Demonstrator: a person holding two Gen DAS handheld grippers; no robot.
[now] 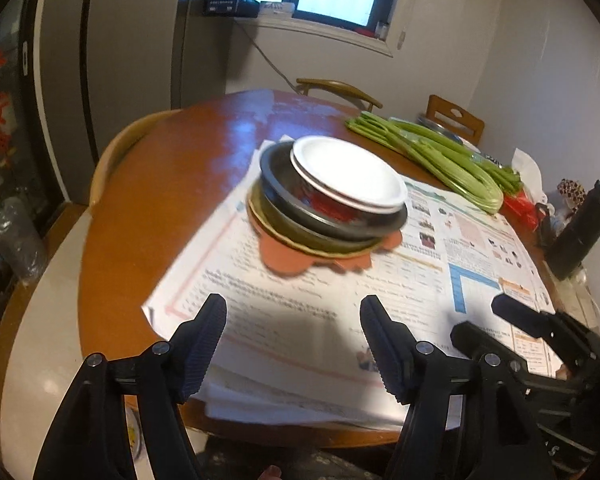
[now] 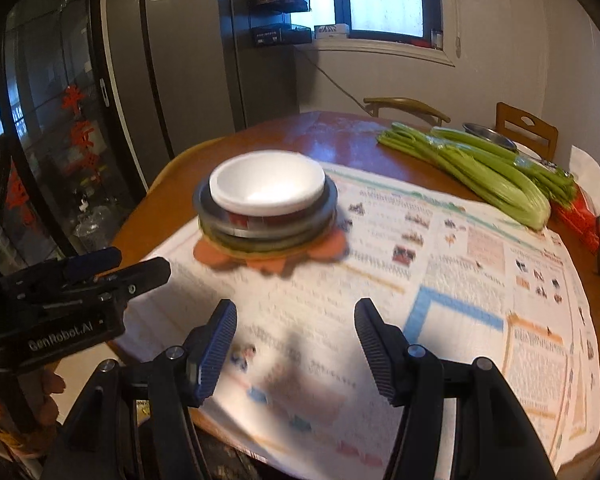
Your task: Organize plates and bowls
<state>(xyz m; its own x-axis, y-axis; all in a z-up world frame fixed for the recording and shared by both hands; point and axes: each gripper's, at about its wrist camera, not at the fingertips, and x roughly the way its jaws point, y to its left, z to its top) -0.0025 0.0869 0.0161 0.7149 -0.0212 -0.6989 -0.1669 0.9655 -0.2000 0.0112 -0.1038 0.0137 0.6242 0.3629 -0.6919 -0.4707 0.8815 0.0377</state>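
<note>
Stacking is already visible at the centre of the table (image 2: 160, 216): we see a white bowl (image 2: 267, 182) seated in a nest of metal bowls (image 2: 324, 204), which rests on a flat orange mat with a scalloped edge (image 2: 216, 258). In the left wrist view the white bowl (image 1: 346, 174) sits tilted and shifted toward one side of the metal bowls (image 1: 276, 168), so we judge the nest to be loosely settled rather than squared. The mat (image 1: 284, 258) probably serves to protect the sheets beneath and keep the stack from sliding.

We hold the left gripper (image 1: 294, 338) with its jaws apart and nothing between them; it hangs over the near edge of the printed paper sheets (image 1: 440, 248), short of the stack. We hold the right gripper (image 2: 296, 344) likewise parted and empty, also short of the stack. Both point downward toward the tabletop, one to each side, which suits a two-sided approach to the pile.

Materials differ clearly. The white bowl is smooth and matte, with a thick rounded rim. The metal bowls are thin-walled, grey and reflective, so we expect them to slip under ridged pads (image 2: 216, 352). The table is round, polished reddish wood. A bundle of green celery (image 2: 488, 172) lies well apart at the far side, beside another metal dish (image 2: 488, 134).
</note>
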